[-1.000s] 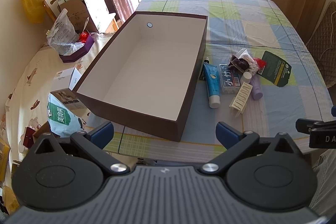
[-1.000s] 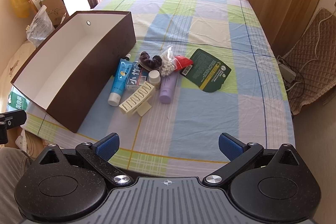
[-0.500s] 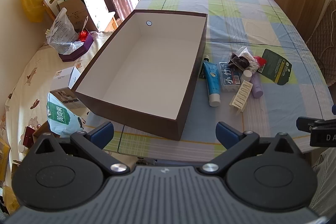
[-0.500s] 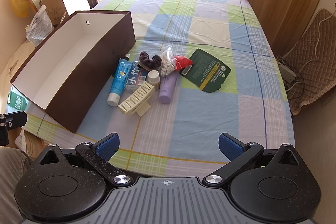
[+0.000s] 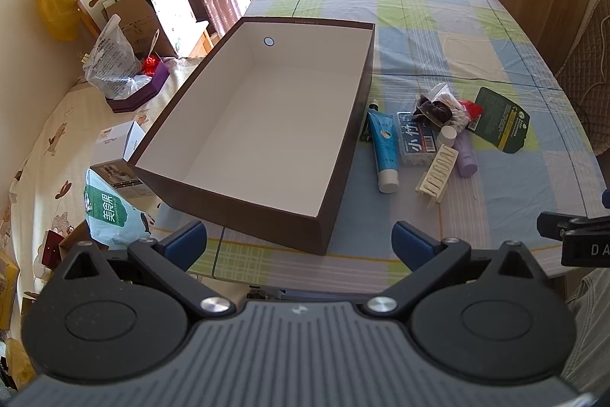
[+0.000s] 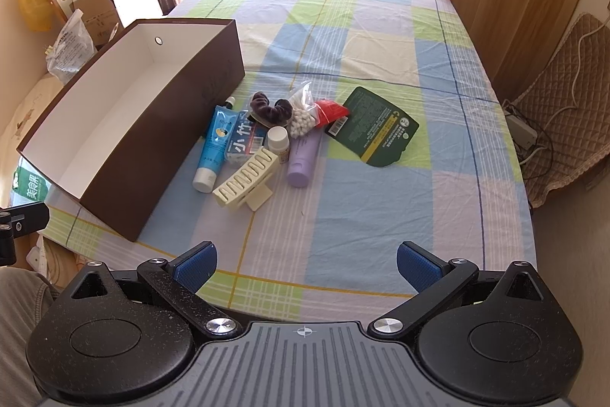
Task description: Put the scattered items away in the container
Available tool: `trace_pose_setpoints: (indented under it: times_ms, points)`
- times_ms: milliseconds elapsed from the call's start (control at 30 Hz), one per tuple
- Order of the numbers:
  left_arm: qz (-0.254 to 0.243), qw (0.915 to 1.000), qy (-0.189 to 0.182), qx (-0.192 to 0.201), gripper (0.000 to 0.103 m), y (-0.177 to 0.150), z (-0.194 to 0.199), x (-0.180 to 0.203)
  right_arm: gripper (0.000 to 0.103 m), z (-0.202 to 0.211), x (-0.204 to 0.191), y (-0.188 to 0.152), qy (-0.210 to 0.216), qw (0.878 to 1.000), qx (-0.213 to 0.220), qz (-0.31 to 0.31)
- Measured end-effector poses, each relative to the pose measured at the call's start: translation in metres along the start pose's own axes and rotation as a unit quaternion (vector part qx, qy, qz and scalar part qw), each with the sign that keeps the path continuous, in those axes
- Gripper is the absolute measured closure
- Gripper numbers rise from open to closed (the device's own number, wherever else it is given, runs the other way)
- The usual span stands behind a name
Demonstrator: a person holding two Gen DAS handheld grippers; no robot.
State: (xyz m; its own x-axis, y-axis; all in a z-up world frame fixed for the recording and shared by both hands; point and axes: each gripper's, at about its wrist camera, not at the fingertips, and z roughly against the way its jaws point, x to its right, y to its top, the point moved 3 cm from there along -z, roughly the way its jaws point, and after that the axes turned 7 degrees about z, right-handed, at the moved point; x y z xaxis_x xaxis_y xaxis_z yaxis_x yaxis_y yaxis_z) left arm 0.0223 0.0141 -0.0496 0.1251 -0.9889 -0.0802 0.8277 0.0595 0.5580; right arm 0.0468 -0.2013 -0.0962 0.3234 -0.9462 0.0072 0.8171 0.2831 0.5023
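Note:
A brown box [image 5: 343, 155] with a bare white inside [image 6: 114, 102] stands on the left of the checked tablecloth. Right of it lies a cluster: a blue tube [image 6: 215, 147], a blue tissue pack [image 6: 244, 140], a cream hair claw [image 6: 246, 184], a small white bottle [image 6: 278, 143], a lilac tube [image 6: 303, 157], a dark scrunchie [image 6: 270, 109], a bag of cotton swabs [image 6: 303, 113] and a dark green sachet [image 6: 375, 126]. My left gripper [image 5: 299, 241] hangs open before the box's near corner. My right gripper [image 6: 305, 264] is open above the table's near edge, holding nothing.
The tablecloth [image 6: 381, 201] stretches bare to the right of the cluster. Left of the table a bed holds plastic bags [image 5: 108, 63], small boxes [image 5: 118, 143] and a green-printed bag [image 5: 110, 212]. A quilted chair [image 6: 564, 109] with cables stands at the right.
Both grippers have drifted slightly; the box and items sit a touch higher and left in the views. Nothing was taken hold of or moved on the table.

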Motion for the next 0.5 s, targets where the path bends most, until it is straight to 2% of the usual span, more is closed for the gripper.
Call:
trace_pose_setpoints:
  times_ms: [500]
  points:
    - [-0.018,0.9986,-0.050,0.001,0.001,0.001,-0.006,0.023,0.000,-0.005,0.010,0.000,-0.002,1.000,0.002,-0.012]
